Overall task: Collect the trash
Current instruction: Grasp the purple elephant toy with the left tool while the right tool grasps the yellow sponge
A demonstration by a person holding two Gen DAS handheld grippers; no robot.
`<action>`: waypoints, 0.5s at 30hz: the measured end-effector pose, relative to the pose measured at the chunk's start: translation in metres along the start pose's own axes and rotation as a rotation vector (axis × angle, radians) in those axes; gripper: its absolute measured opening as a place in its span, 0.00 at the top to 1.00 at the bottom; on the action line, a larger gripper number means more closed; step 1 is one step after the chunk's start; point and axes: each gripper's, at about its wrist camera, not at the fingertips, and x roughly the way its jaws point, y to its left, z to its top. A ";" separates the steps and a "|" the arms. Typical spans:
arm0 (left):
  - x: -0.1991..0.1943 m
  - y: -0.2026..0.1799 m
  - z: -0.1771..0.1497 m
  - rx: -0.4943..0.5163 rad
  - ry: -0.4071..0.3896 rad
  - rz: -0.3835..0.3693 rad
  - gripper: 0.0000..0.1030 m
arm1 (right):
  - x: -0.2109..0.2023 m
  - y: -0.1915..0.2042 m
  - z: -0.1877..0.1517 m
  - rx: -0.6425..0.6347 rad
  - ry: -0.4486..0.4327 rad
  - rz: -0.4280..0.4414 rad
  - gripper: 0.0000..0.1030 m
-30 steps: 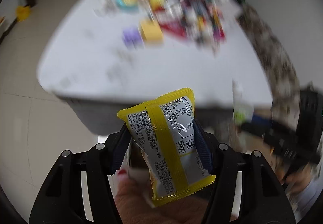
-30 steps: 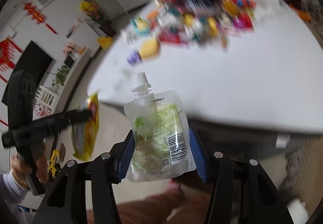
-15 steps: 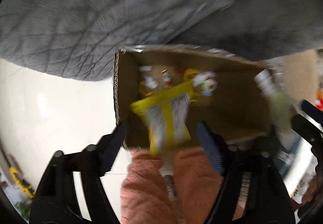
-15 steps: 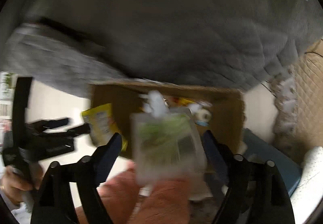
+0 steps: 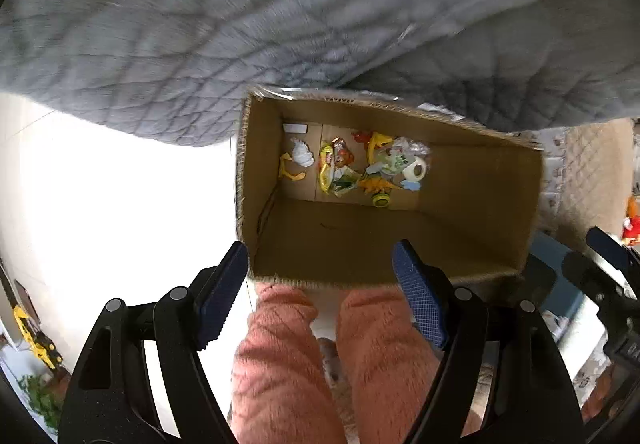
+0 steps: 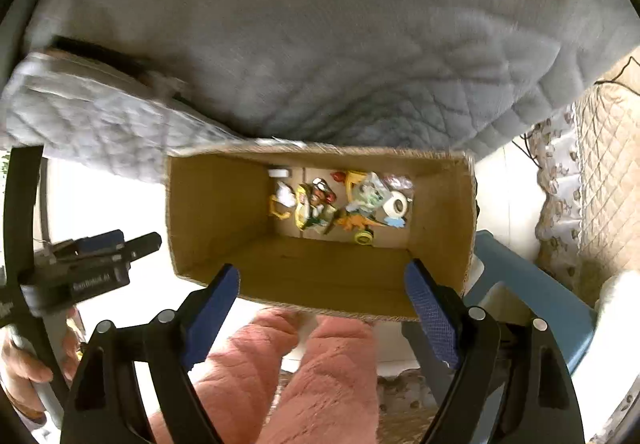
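Now both jaws gape wide, holding nothing: left gripper (image 5: 318, 292) and right gripper (image 6: 326, 302) hang above the open brown cardboard box (image 6: 216, 204), mid-frame, with colourful crumpled wrapper trash (image 6: 340, 206) lying on its bottom.

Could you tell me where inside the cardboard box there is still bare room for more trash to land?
In the cardboard box, the floor's far end is crowded: the trash pile spreads from the white scrap to the tape roll. The free patch is the bare strip of floor between the pile and the near wall. Both open grippers, left and right, have clear passage over the rim.
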 end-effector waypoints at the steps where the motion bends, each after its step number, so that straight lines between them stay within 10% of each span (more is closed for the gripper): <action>1: -0.021 0.003 -0.006 -0.005 -0.022 -0.022 0.29 | -0.010 0.004 0.000 0.003 -0.005 0.015 0.18; 9: -0.214 0.044 -0.043 -0.071 -0.392 -0.098 0.19 | -0.132 0.059 -0.011 -0.082 -0.161 0.151 0.09; 15: -0.303 0.063 0.004 -0.009 -0.671 -0.018 0.19 | -0.177 0.084 -0.015 -0.106 -0.241 0.215 0.08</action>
